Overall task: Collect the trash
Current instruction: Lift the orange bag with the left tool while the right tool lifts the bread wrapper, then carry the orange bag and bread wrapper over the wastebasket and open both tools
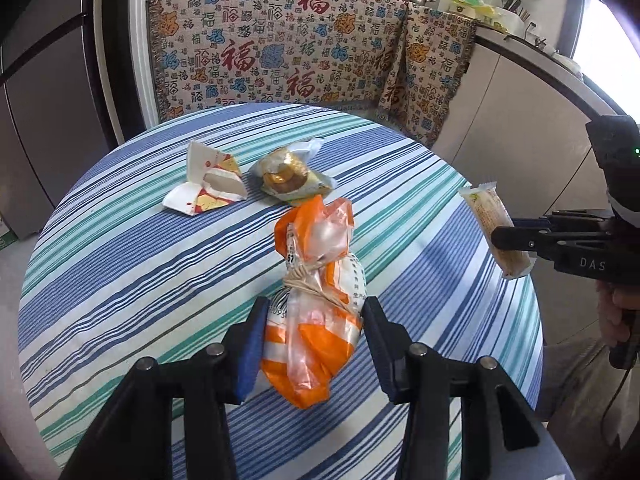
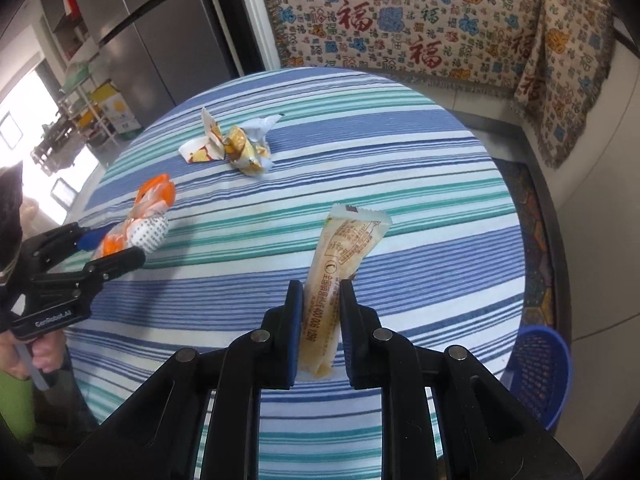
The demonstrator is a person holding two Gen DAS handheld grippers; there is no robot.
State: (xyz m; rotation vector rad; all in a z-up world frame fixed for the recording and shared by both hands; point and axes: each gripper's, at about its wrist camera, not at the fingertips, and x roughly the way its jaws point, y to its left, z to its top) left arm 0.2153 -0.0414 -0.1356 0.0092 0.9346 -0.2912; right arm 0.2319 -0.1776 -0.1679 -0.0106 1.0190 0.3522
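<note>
My left gripper (image 1: 314, 312) is shut on a knotted orange and clear plastic bag (image 1: 316, 292), held above the striped round table (image 1: 120, 280). It also shows in the right wrist view (image 2: 136, 236) at the left. My right gripper (image 2: 320, 292) is shut on a long beige snack wrapper (image 2: 340, 272), held upright above the table; the wrapper also shows in the left wrist view (image 1: 494, 232). A crumpled white and red paper wrapper (image 1: 208, 184) and a clear pastry wrapper (image 1: 288, 176) lie side by side on the far part of the table.
A blue plastic basket (image 2: 536, 372) stands on the floor to the right of the table. A patterned cloth (image 1: 300, 40) covers furniture behind the table. A counter with dishes (image 1: 520, 36) runs at the right. A grey fridge (image 2: 152, 32) stands at the left.
</note>
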